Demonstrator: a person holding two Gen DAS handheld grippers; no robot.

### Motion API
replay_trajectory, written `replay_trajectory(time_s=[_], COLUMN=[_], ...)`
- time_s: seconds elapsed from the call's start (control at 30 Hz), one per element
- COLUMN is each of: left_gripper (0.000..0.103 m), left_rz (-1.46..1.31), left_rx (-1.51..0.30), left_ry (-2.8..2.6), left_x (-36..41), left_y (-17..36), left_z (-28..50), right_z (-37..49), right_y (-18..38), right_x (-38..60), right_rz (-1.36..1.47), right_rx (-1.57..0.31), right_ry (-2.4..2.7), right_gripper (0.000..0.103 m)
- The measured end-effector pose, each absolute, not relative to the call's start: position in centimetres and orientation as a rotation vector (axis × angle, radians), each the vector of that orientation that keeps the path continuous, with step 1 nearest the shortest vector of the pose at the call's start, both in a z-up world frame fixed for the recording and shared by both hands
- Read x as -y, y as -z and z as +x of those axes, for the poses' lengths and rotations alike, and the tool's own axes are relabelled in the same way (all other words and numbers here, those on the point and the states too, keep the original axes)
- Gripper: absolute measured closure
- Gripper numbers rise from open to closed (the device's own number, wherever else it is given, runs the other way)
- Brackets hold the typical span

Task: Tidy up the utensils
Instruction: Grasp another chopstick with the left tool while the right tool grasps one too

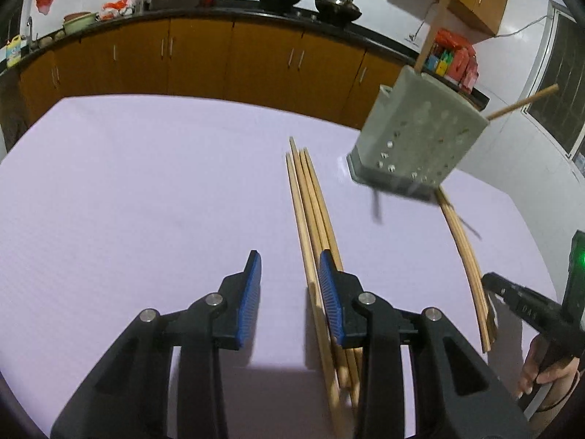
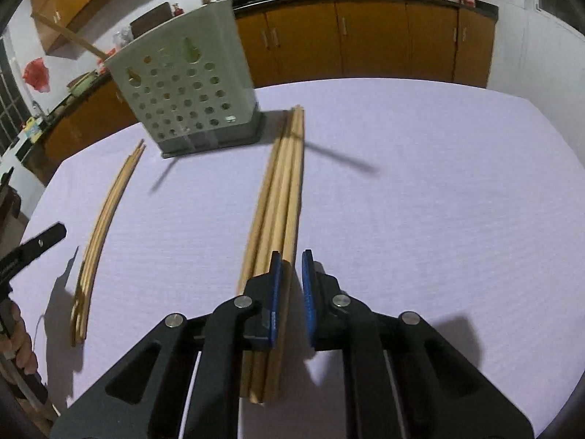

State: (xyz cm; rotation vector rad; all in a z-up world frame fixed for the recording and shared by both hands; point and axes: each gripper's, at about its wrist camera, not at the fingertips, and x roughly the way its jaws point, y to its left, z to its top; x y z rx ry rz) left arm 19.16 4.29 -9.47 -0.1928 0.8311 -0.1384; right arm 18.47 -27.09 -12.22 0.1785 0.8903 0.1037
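Note:
A grey perforated utensil holder [image 1: 413,139] [image 2: 186,87] stands on the lilac table with two wooden sticks poking out of its top. A bundle of wooden chopsticks [image 1: 310,205] lies under my left gripper [image 1: 289,285], which is open, its right finger over the bundle. A second bundle [image 2: 279,197] lies beneath my right gripper [image 2: 291,292], whose jaws stand narrowly apart above one edge stick without pinching it. Each view shows the other bundle off to the side, in the left wrist view [image 1: 468,256] and in the right wrist view [image 2: 102,226].
The lilac table [image 1: 146,190] is bordered at the back by orange kitchen cabinets [image 1: 204,58] with pans and clutter on the counter. The other gripper's black body shows at the right edge of the left wrist view [image 1: 530,311] and at the left edge of the right wrist view [image 2: 33,245].

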Motion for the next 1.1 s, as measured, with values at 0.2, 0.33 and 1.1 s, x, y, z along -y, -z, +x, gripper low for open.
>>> replay_trajectory(time_s=[0.2,0.33,1.1], left_gripper=[0.073,0.077,0.095], left_rz=[-0.195,-0.185,-0.07], left_rx=[-0.866,-0.88,-0.895], left_ry=[0.159,0.178,0.086], left_x=[-3.4,-2.6,-2.7], left_y=[10.1,10.4,10.8], left_z=[19.2,19.1,20.1], right_z=[18.0,18.4,17.8], right_y=[12.9,12.8,12.9], right_x=[26.6,27.7,28.7], right_rz=[0.145,0.135,0.109], right_rx=[-0.9,-0.89,-0.858], right_ry=[-0.111,0.008,0.032], right_gripper=[0.091,0.095,0.095])
